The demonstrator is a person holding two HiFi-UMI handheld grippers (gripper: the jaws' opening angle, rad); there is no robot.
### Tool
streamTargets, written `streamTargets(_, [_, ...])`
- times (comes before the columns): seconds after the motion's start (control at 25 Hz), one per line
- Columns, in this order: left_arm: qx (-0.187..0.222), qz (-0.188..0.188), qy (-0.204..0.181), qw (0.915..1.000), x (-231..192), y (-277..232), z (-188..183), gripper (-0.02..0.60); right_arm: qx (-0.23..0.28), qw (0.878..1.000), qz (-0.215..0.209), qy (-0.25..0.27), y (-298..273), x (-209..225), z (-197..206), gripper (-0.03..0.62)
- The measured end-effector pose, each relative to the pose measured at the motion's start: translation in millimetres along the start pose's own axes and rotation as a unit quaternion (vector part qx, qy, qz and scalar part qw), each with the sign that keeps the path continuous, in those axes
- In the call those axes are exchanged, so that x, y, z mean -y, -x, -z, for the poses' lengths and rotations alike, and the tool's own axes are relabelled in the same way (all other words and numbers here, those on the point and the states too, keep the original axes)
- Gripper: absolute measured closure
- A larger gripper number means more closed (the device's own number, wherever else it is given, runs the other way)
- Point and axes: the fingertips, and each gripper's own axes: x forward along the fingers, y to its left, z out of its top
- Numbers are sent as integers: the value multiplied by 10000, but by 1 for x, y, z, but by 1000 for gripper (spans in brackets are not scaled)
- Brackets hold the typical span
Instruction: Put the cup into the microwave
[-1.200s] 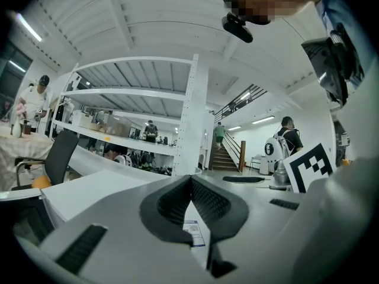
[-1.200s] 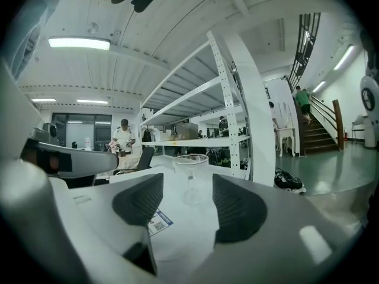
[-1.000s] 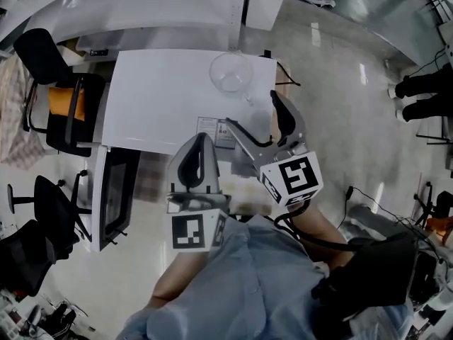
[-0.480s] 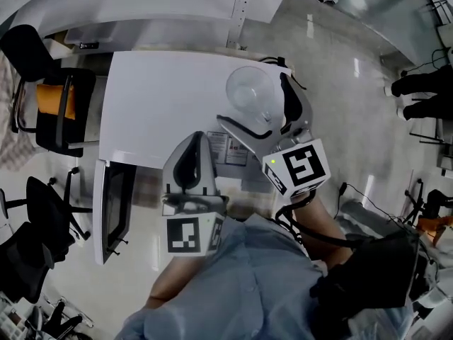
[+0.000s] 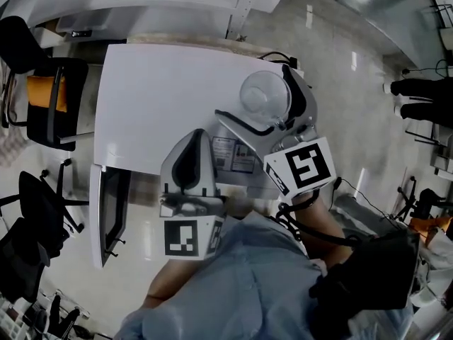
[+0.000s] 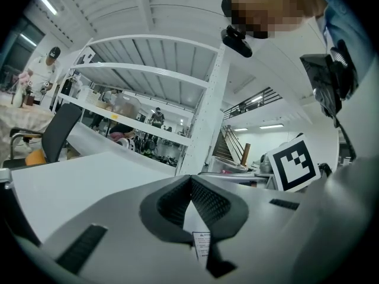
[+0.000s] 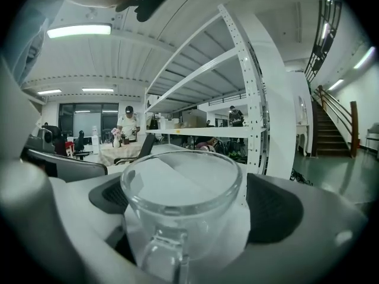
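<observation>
As counted from overhead: one clear glass cup (image 5: 264, 99), two grippers, one printed label (image 5: 233, 154), one dark-windowed door (image 5: 110, 207), at least two black chairs (image 5: 42, 76) (image 5: 42, 207).

Underneath it all, one white bench (image 5: 163, 91), bare apart from the cup and the label. Label flat at the near edge, just past 6 o'clock of centre. Door swung open off the bench's near left corner, at 8 o'clock; likely the microwave's, though not certain. Chairs on the pale floor (image 5: 340, 105) at 9 and 10 o'clock, the farther one with an orange cushion. Beyond the bench, a tall white shelf rack (image 7: 254, 99) and a staircase (image 7: 331, 129) at 3 o'clock in the right gripper view, with a few people standing far back in a bright open hall.

Cup upright on the bench at 1 o'clock of the head view, close to the right edge, handle turned to 6 o'clock in the right gripper view.

Right gripper (image 5: 252, 92): jaws just been opening, now spread wide, cup standing between the dark pads, one pad at 9 and one at 3 o'clock of the rim, close beside the glass but not clamping it.

Left gripper (image 5: 197, 139): jaws closed tip to tip, nothing gripped, above the label at 6 o'clock, well apart from the cup.
</observation>
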Motion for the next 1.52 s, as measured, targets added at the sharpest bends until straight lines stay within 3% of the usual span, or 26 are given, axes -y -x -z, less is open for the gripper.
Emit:
streamTargets(0.28, [53, 5, 76, 10000, -3, 1, -2, 574, -64, 9999, -21, -107, -5, -1, 1, 33])
streamTargets(0.44, [71, -21, 89, 9999, -6, 2, -2, 574, 14, 9999, 14, -151, -3, -1, 1, 180])
streamTargets(0.48, [79, -29, 92, 9999, -6, 2, -2, 574, 27, 9998, 19, -171, -3, 0, 1, 189])
streamTargets(1.08, [208, -113, -100, 9997, 11, 22, -8, 574, 220, 9987, 54, -456, 11, 4, 0, 195])
streamTargets(1.52, [455, -7, -344, 9984, 60, 57, -14, 574, 585, 9975, -80, -388, 66, -10, -21, 195])
